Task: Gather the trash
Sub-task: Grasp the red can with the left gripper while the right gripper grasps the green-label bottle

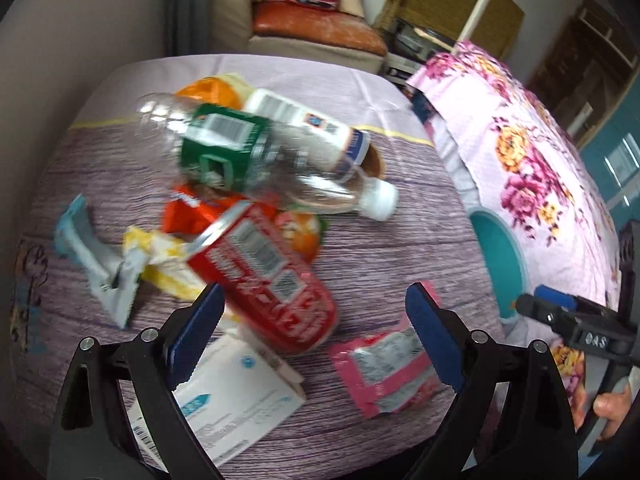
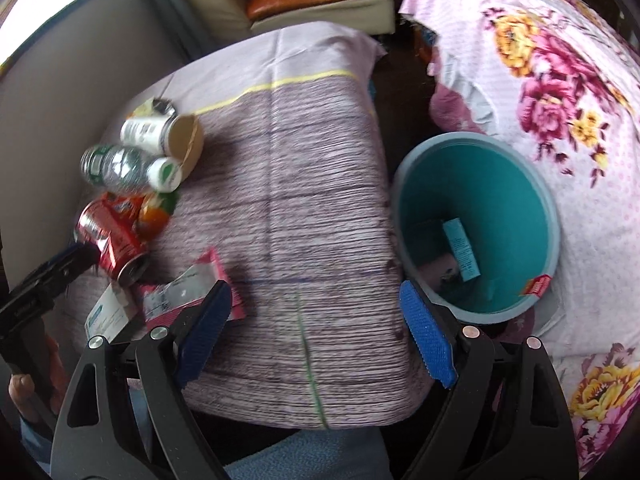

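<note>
Trash lies piled on a purple wood-print cloth point(image 1: 400, 248): a red can point(image 1: 264, 276), a clear bottle with a green label point(image 1: 240, 152), a white paper cup point(image 1: 308, 128), a pink wrapper point(image 1: 388, 372), a white box point(image 1: 240, 396) and several crumpled wrappers point(image 1: 160, 260). My left gripper point(image 1: 316, 328) hangs open above the can and the pink wrapper, with nothing in its grip. My right gripper point(image 2: 316, 332) is open and empty over bare cloth, between the pink wrapper point(image 2: 188, 292) and a teal bin point(image 2: 400, 216). A teal carton point(image 2: 460, 248) lies inside the bin.
A floral pink bedspread point(image 2: 560, 120) rises right behind the bin. A beige seat with an orange cushion point(image 1: 316, 28) stands beyond the table's far edge. A grey wall point(image 2: 80, 64) runs along the left. A hand point(image 2: 24, 392) holds the left gripper's handle.
</note>
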### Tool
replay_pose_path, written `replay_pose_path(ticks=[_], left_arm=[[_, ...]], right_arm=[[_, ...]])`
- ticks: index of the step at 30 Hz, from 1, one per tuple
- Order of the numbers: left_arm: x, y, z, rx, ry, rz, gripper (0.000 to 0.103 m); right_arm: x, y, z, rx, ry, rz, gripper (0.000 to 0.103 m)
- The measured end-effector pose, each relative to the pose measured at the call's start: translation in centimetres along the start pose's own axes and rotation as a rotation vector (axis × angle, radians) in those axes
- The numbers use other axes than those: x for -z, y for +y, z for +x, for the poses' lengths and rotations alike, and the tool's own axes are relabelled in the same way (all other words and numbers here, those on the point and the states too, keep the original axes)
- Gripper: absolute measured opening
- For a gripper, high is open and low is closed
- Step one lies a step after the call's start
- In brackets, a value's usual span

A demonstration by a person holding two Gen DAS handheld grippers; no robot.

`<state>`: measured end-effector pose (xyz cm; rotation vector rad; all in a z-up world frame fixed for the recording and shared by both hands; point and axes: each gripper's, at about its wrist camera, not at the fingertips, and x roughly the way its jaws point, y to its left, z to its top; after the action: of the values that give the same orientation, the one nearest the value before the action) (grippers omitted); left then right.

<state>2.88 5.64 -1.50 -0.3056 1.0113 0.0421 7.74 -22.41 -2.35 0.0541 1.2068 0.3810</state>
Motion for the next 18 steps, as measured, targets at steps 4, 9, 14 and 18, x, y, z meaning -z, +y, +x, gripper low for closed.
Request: replay_pose_path(ticks=[4,9,14,18], left_arm=[[0.1,2.1,0.6,-0.016,0.009,-0.070,0.092],[0.2,2.8,1.4,-0.056,0.002,-0.107,0.092],[0.1,3.2,2.7,-0.093,-0.004,-0.175,0.092],[-0.2,2.9,3.3,-0.124,-0.013,-0.190,0.092]], right_arm=[[0.0,2.6,0.6,-0.022,0.022,-0.063,0.082],[-0.3,3.6,1.3,-0.038,0.031,-0.083,0.082],[-0.7,3.1,2.2,-0.043,0.052,-0.070,0.082],[-0.9,2.4,2.5,-0.047,0.057,-0.053,0.082]])
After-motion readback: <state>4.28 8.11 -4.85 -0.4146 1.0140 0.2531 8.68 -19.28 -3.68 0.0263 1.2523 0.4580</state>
